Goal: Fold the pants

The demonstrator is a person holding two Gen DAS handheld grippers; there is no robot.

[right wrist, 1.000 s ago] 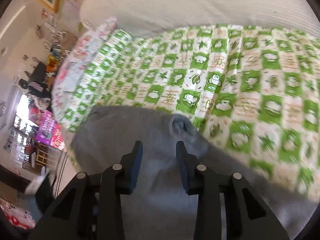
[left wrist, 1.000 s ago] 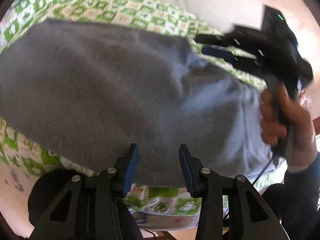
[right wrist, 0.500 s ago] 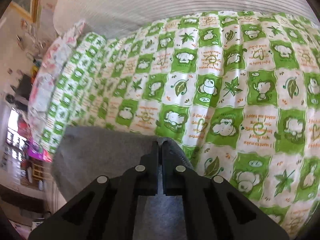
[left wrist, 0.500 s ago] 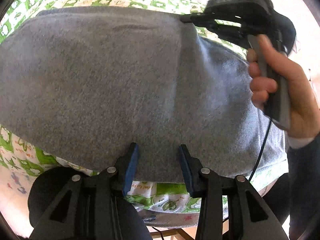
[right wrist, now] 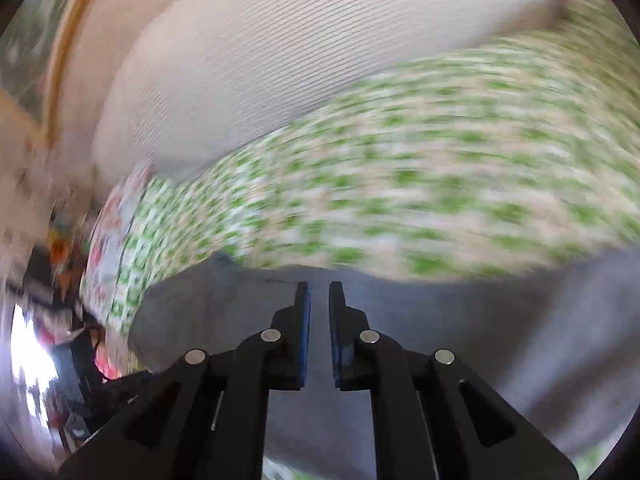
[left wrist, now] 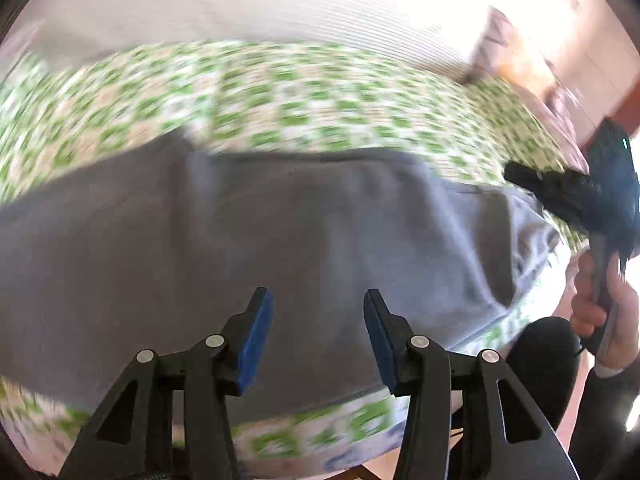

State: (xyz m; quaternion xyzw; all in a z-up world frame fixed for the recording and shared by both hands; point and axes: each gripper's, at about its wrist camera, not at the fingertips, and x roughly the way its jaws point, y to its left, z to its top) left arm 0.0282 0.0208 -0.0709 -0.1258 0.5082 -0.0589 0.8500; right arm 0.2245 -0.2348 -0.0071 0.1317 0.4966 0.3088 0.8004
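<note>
Meanwhile my left gripper (left wrist: 318,300) was spreading wider, empty, above the grey pants (left wrist: 248,232) lying across the frame's middle on the green-checked bedspread (left wrist: 304,108), while my right gripper (right wrist: 319,294) was parting slightly, pinching nothing.

One pants (left wrist: 248,236), two grippers (left wrist: 318,336), one bedspread (left wrist: 304,108).

Nothing readable here, honestly. The green-and-white checked bedsheet (left wrist: 320,100) was smeared by motion blur in both views, so any print in its squares was just mush. No labels, brands or numbers showed anywhere else either.
</note>
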